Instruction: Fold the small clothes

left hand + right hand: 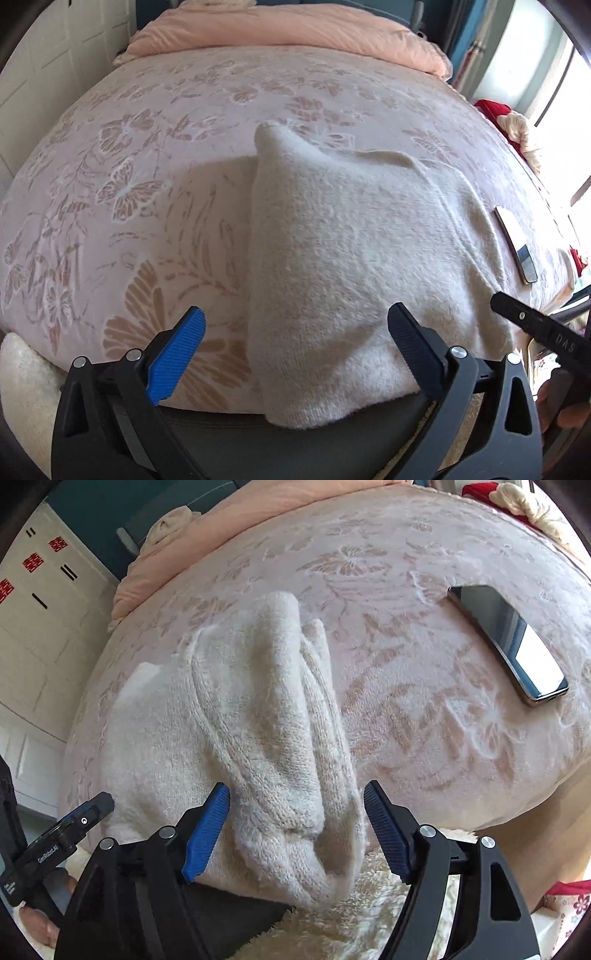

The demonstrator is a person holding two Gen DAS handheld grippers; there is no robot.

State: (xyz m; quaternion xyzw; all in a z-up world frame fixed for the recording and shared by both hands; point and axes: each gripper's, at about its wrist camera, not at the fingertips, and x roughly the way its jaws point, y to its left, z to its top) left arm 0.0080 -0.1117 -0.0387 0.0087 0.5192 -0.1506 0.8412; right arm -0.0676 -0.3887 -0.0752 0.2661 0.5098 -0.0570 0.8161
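The cream fuzzy knitted garment (354, 251), bunched into ridged folds, lies at the near edge of the pink floral plush bed (147, 155). Left gripper (297, 332) and right gripper (297, 814) jaws stand wide, gripping nothing.

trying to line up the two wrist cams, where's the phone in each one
Left wrist view: the phone lies at the right edge on the pink bedspread, seen edge-on, just right of the cream garment.
Right wrist view: the phone is upper right, screen up, on the bedspread, well right of the garment.
Shared landmark: the folded peach blanket at the far end of the bed.
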